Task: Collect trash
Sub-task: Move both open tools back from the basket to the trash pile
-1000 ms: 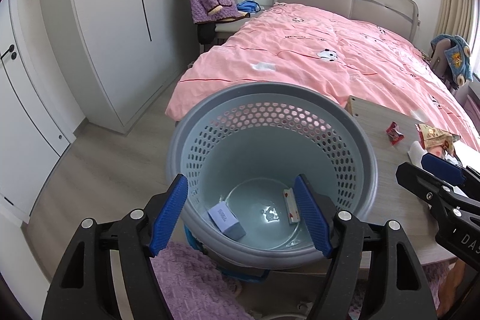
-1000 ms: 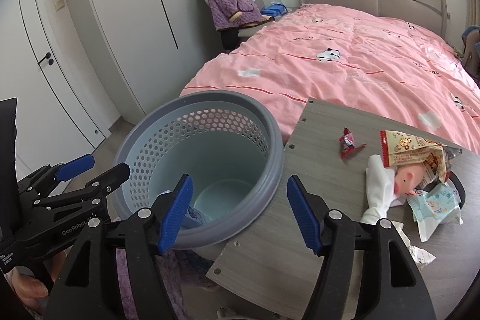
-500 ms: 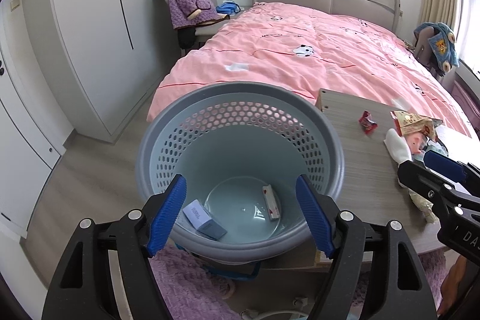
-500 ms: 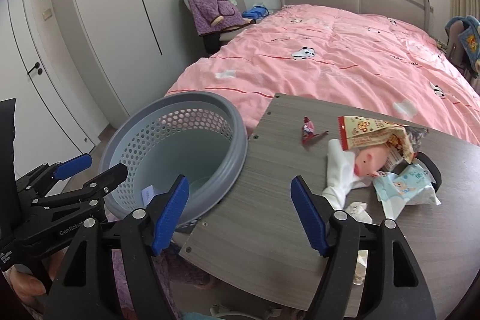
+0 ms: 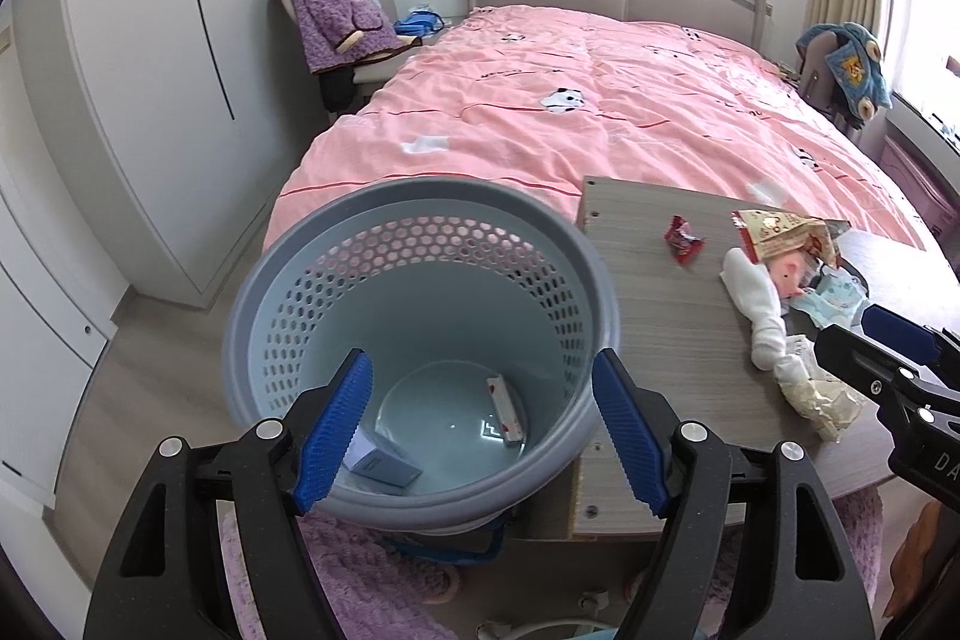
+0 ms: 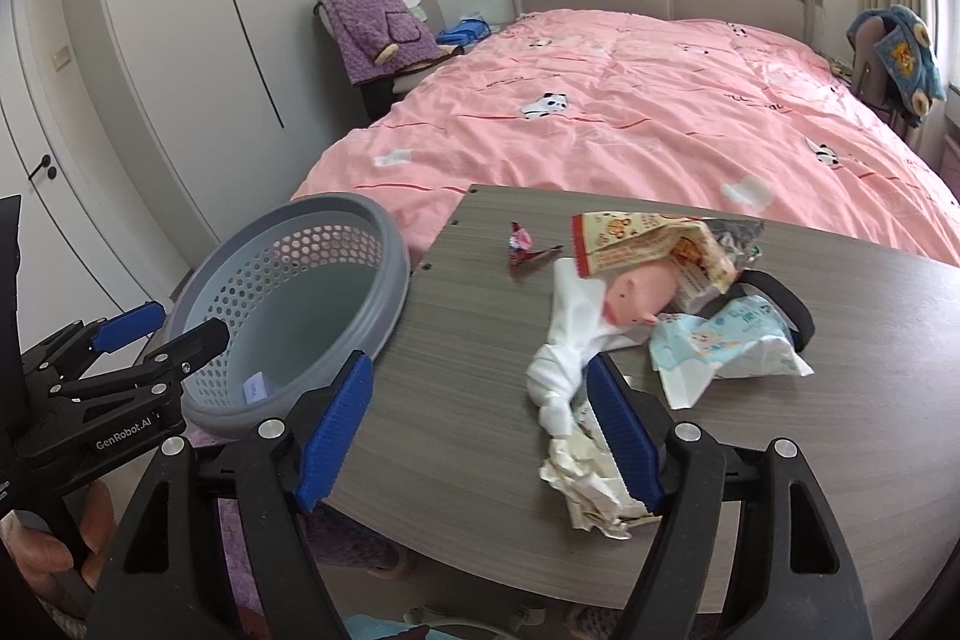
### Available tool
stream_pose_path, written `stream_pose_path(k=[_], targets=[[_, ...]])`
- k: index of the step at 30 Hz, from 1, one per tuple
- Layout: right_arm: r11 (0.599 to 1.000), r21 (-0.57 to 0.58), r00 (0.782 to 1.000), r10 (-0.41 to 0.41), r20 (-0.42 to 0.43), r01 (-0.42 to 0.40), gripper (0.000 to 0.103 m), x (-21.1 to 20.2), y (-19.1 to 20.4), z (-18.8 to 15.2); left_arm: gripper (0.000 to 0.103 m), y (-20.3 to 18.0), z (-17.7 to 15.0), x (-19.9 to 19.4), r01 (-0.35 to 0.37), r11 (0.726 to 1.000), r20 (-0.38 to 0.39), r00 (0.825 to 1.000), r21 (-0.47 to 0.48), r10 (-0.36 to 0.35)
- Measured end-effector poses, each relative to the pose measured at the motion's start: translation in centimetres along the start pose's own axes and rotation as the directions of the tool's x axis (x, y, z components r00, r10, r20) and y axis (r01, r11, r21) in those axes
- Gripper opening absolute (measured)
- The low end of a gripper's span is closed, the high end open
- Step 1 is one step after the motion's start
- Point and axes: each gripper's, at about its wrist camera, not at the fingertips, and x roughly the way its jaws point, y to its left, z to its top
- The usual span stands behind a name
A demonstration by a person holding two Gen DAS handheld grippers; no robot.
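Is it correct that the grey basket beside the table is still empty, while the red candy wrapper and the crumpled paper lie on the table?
Not quite. The grey basket is not empty: the left wrist view shows a small box and a thin packet on its bottom. The rest holds: the red candy wrapper and the crumpled paper lie on the table.

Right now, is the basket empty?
No, the basket already holds a small box and a flat wrapper on its bottom.

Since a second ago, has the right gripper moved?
Yes. The right gripper has swung rightward, away from the grey perforated basket and over the grey wooden table; its empty jaws have just been opening.
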Motion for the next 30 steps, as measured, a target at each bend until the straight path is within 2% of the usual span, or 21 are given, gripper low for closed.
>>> stream_pose_path(k=[15, 22, 30], targets=[[0.996, 0.07, 0.998, -0.058, 0.011, 0.057, 0.075, -1.8, -4.8, -0.5, 0.073, -3.8, 1.5, 0.5, 0.041, 0.998, 0.004, 0.999, 0.054, -0.041], [0.99, 0.105, 0.996, -0.093, -0.012, 0.094, 0.075, -2.3, -7.3, -1.8, 0.074, -6.1, 1.8, 1.0, 0.062, 0.995, -0.004, 0.998, 0.082, -0.062], [0.988, 0.128, 0.996, -0.077, -0.045, 0.082, 0.075, -2.0, -8.9, -3.2, 0.074, -7.9, 1.4, 1.5, 0.065, 0.992, -0.022, 0.998, 0.105, -0.063]])
